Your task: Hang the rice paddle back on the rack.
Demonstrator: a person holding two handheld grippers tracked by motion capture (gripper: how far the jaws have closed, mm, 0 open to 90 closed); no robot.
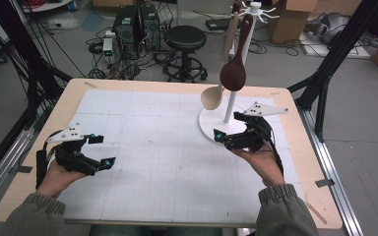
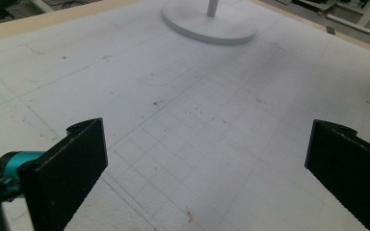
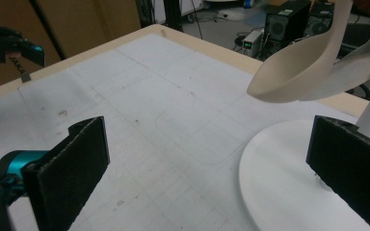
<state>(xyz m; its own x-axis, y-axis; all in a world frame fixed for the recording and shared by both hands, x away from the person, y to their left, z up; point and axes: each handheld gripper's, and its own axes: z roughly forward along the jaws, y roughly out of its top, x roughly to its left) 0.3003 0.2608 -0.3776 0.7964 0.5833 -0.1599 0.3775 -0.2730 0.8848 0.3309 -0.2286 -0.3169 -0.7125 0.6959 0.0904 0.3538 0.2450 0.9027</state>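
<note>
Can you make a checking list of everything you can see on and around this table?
Surface: wooden table under a white gridded mat, lightly scuffed.
Job's things: white stand at the right, holding a pale spoon and a dark spoon, both hanging.
Clutter: nothing seen on the mat.
Grippers: left gripper and right gripper both open, holding nothing.
Cables: one trails from each gripper; more on the floor.
Surroundings: stool, computer boxes, cardboard boxes.
</note>
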